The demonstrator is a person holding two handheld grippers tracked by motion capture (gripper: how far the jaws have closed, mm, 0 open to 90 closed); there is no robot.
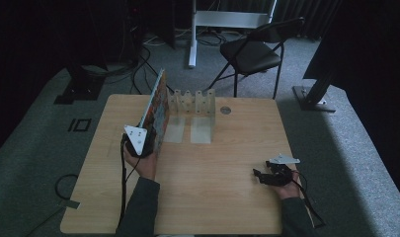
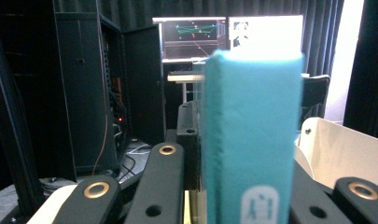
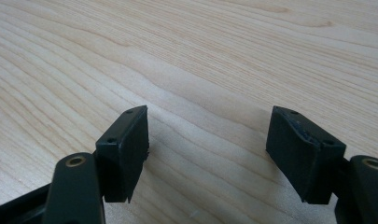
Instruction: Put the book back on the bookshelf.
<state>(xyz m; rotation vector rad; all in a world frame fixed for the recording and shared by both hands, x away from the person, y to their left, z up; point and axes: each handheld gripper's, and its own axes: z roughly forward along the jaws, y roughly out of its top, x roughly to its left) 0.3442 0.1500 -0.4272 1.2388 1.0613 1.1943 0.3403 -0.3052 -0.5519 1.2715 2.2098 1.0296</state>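
Book (image 2: 252, 135) upright between clamped left jaws

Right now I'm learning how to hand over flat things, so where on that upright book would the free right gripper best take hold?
Grip the book on its near upright edge, above the left gripper clamped low there, coming from the person's side. It stands thin and on edge, so open jaws can straddle its two faces. The right gripper rests open on the table.

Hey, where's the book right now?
In the high view the book stands on edge at the table's left side, clamped in the left gripper, just left of the clear plastic rack. The left gripper view shows its teal spine between the jaws.
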